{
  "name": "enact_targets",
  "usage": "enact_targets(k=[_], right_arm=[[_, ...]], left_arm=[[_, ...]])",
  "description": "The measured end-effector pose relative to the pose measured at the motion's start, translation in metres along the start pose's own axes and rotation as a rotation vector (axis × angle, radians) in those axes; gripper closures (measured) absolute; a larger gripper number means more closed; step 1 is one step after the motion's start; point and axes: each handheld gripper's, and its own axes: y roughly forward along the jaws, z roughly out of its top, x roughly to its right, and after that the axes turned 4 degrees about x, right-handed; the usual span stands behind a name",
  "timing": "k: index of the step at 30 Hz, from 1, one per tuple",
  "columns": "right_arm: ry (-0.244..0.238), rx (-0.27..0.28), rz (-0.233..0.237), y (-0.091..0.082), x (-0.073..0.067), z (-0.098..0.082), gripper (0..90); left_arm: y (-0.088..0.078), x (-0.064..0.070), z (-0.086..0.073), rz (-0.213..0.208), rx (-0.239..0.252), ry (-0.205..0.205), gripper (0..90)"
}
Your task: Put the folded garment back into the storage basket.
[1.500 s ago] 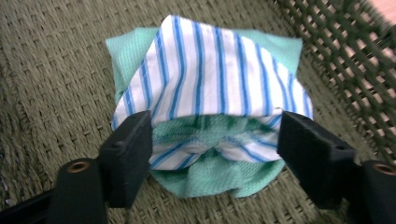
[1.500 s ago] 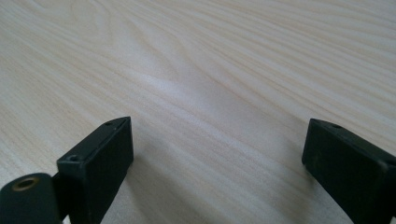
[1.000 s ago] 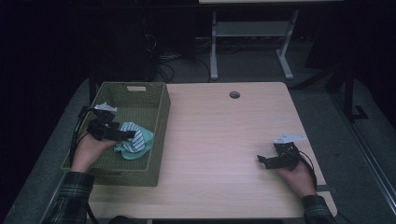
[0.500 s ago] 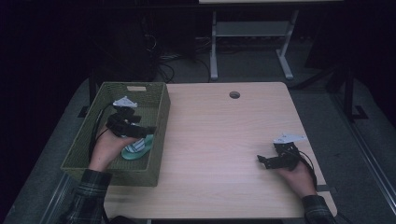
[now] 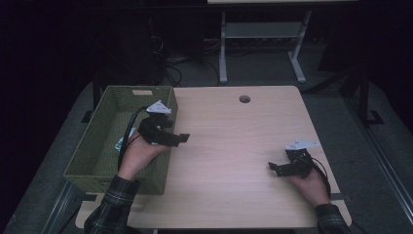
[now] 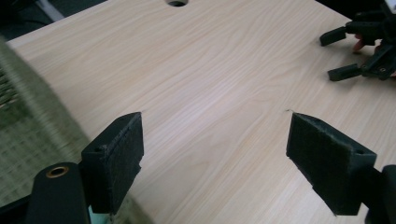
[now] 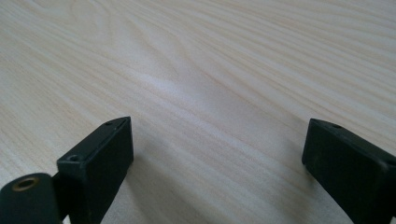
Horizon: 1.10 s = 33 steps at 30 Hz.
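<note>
My left gripper (image 5: 181, 138) hangs over the right rim of a green woven basket (image 5: 92, 146), pointing out across the table. In the left gripper view its jaws (image 6: 212, 135) stand wide open with only bare wood between them. A bit of a pale teal cloth (image 5: 120, 144) peeks out inside the basket behind the hand. My right gripper (image 5: 273, 167) rests low on the table near its front right corner. It is open too (image 7: 219, 144), with nothing between its jaws. It shows far off in the left gripper view (image 6: 359, 46).
The light wooden table (image 5: 234, 141) has a round cable hole (image 5: 244, 99) near its far edge. The basket takes up the left side. Behind the table stand a white metal frame (image 5: 224, 53) and cables on a dark floor.
The left gripper has lifted off the teal cloth in the basket and swung right, across the rim and over the table. The right gripper has stayed put.
</note>
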Motion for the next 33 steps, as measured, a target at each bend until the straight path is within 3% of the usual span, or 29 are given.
enact_targets(k=[11, 21, 26, 33], right_arm=[[0.002, -0.001, 0.0, 0.0, 0.0, 0.0, 8.4], [0.0, 0.0, 0.0, 0.0, 0.0, 0.0, 8.4], [-0.001, 0.001, -0.002, 0.0, 0.0, 0.0, 8.4], [-0.006, 0.003, 0.0, 0.0, 0.0, 0.0, 8.4]], left_arm=[[0.038, 0.036, 0.003, -0.045, 0.01, 0.035, 18.4], [0.078, 0.062, -0.01, -0.064, -0.03, 0.079, 18.3], [0.093, 0.067, -0.019, -0.053, -0.046, 0.1, 18.3], [0.114, 0.067, -0.037, -0.041, -0.077, 0.089, 18.3]])
